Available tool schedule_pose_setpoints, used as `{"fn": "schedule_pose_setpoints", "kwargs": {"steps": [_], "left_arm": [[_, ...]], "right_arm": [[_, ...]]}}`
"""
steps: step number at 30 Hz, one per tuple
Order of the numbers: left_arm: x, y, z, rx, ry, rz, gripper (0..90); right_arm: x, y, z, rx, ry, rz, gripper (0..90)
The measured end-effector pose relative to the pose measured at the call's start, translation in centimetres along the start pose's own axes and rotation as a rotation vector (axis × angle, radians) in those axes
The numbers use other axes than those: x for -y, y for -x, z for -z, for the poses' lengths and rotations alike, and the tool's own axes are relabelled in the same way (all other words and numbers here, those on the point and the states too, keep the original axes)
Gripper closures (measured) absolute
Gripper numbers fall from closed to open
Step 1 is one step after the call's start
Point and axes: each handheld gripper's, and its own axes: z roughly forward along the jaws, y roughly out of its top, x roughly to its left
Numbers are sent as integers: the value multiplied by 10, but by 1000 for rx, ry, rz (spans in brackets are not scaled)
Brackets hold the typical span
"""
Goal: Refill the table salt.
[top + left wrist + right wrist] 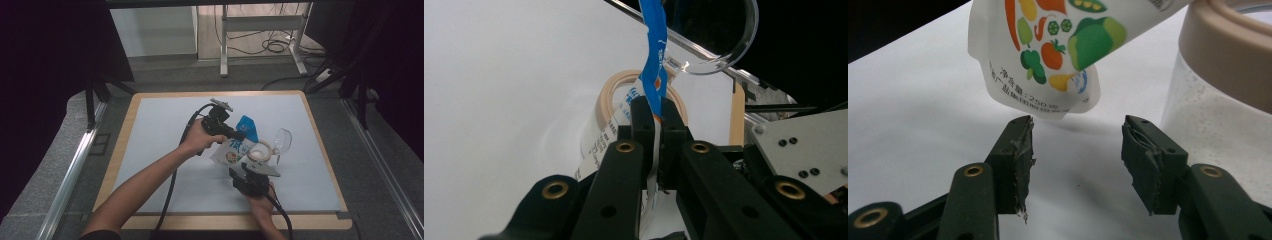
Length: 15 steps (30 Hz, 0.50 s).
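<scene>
A white and blue pouch (234, 150) printed with vegetables hangs tilted above the table, right beside a clear jar (260, 151) with a beige rim. My left gripper (239, 135) is shut on the pouch's blue top edge (654, 75), and the jar's beige rim (606, 97) shows just behind it. The right gripper (252, 165) sits just in front of the jar with its jaws open. In the right gripper view, the right gripper (1078, 150) holds nothing, with the pouch's lower corner (1048, 60) hanging a little above and beyond it and the jar (1218, 80) at the right.
A clear round lid (283, 140) leans up just right of the jar, also seen as the lid (729, 35) in the left gripper view. A pale blue mat (160, 130) covers the wooden-edged table (125, 125). Black cables trail from both grippers toward the front edge.
</scene>
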Motion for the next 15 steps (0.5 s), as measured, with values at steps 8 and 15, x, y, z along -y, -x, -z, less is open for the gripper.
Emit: {"fn": "schedule_pose_setpoints", "kwargs": {"steps": [8,15], "left_arm": [[8,-2,14,-31,45,-17,896],[16,-1,26,-67,93,-29,896]], "right_arm": [[1,2,3,-3,-1,8,462],[2,4,6,-7,4,10,458]]}}
